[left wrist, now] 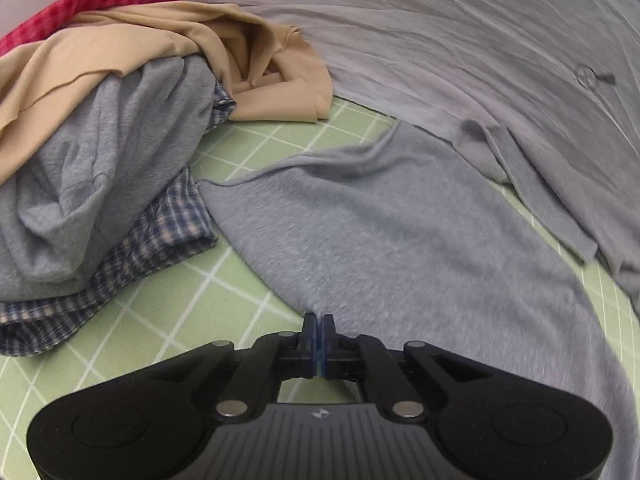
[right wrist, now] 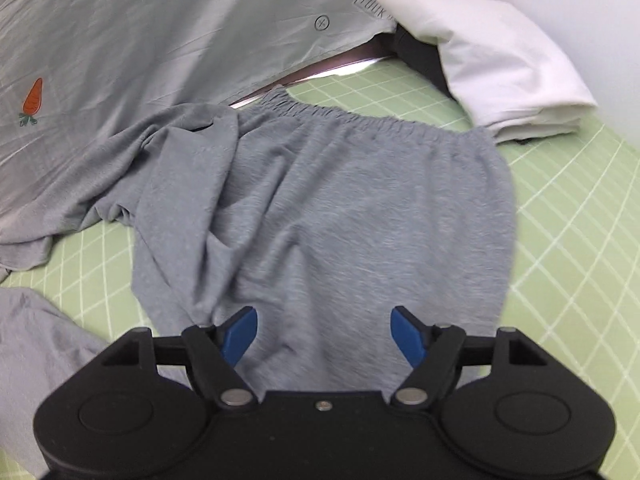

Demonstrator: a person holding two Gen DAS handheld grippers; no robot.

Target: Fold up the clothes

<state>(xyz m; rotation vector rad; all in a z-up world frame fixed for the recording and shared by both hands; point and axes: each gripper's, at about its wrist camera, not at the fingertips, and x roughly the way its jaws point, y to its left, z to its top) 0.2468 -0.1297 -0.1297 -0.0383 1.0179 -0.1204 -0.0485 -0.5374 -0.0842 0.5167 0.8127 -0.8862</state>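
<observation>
Grey sweatpants lie on the green grid mat. The right wrist view shows their elastic waistband at the far end and the body spread toward me. My right gripper is open, its blue pads just above the cloth, holding nothing. In the left wrist view one grey pant leg stretches away from my left gripper, which is shut at the leg's near edge; whether cloth is pinched between the pads is not visible.
A pile of clothes sits at the left: tan garment, grey garment, blue plaid shirt, red checked cloth. A pale sheet covers the back. A folded white garment lies far right. The green mat shows beside the pants.
</observation>
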